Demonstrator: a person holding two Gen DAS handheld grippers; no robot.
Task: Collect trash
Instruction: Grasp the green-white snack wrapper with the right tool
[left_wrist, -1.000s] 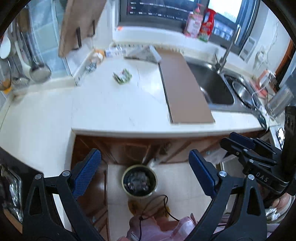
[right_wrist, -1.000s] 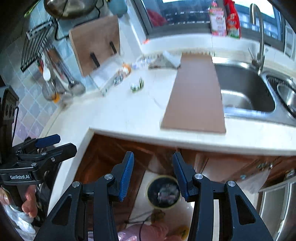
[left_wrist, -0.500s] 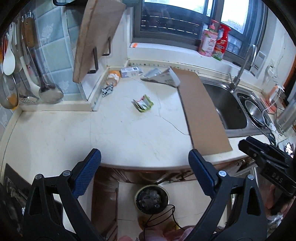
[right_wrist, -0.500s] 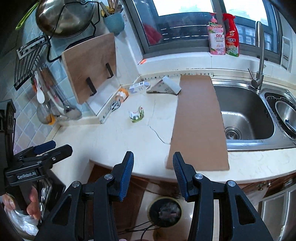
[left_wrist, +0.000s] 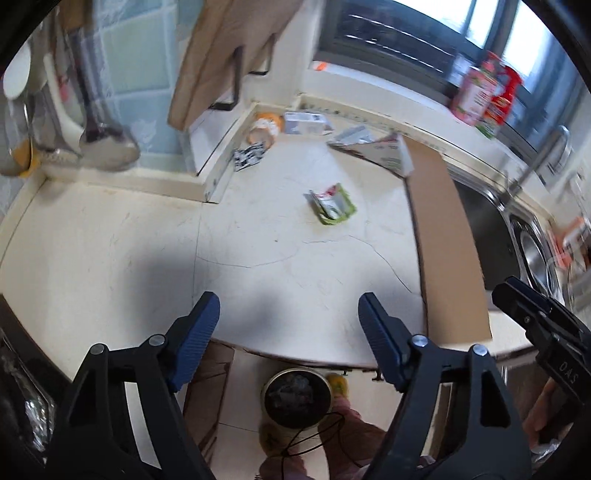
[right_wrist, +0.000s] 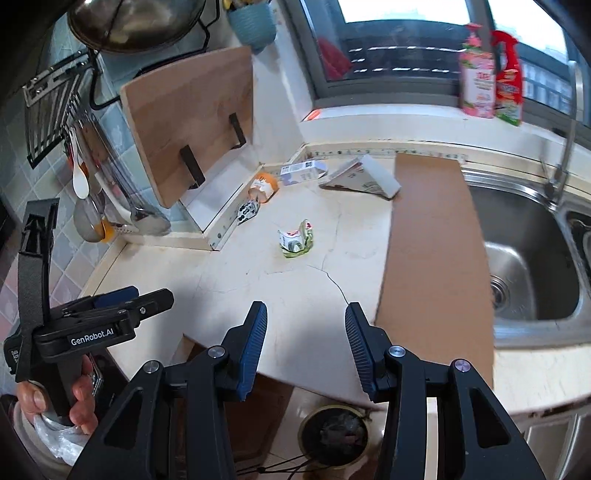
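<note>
Trash lies on the cream counter (left_wrist: 280, 251): a crumpled green wrapper (left_wrist: 331, 204) (right_wrist: 296, 240) in the middle, a black-and-white wrapper (left_wrist: 248, 156) (right_wrist: 246, 212), an orange-capped bottle (left_wrist: 264, 126) (right_wrist: 263, 186), a small carton (left_wrist: 304, 122) (right_wrist: 303, 171) and a flattened paper box (left_wrist: 373, 149) (right_wrist: 362, 178) at the back. A round bin (left_wrist: 296, 396) (right_wrist: 334, 435) stands on the floor below the counter edge. My left gripper (left_wrist: 287, 320) hovers over the front edge, its jaws closing with nothing between them. My right gripper (right_wrist: 303, 332) is partly open and empty, short of the green wrapper.
A brown board (right_wrist: 432, 240) lies beside the steel sink (right_wrist: 528, 258). A wooden cutting board (right_wrist: 192, 122) leans in a rack at the back left, with ladles (right_wrist: 147, 218) hanging on the tiled wall. Two bottles (right_wrist: 491, 74) stand on the window sill.
Both grippers have moved forward from above the floor bin to over the counter's front edge. The trash now appears closer. The left jaws have narrowed.
</note>
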